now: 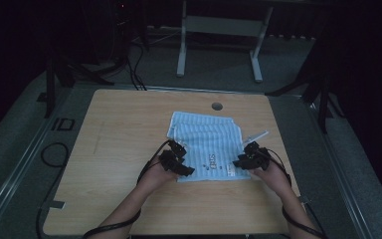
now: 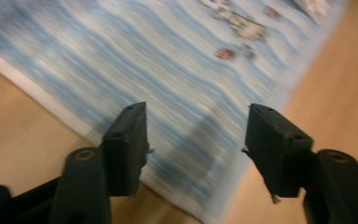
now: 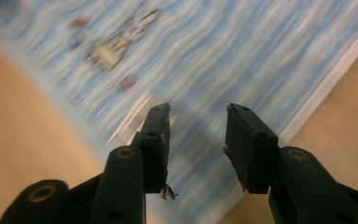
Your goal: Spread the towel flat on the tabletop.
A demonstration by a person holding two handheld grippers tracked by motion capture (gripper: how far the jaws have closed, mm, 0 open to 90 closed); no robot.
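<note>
We count one striped blue cloth (image 1: 206,145) at the tabletop (image 1: 119,149) centre, and two grippers: left gripper (image 1: 185,160) at its 7 o'clock corner, right gripper (image 1: 239,162) at 5 o'clock, both jaws open, empty. Wooden tabletop; dark room, grey floor (image 1: 15,134).

This looks like a lab or recording room, kept dim. A wooden table (image 1: 129,149) with a round cable hole (image 1: 217,106) sits in the middle on grey carpet (image 1: 10,144). Dark stand legs (image 1: 62,74) are planted at its far left and more at the far right (image 1: 318,89), the sort that carry cameras or lights. Black cables (image 1: 134,69) trail across the floor beyond the table, and another loops on the left (image 1: 54,154). Farther back stands the white frame of a second desk (image 1: 219,30), with dark equipment behind at the far left.
</note>
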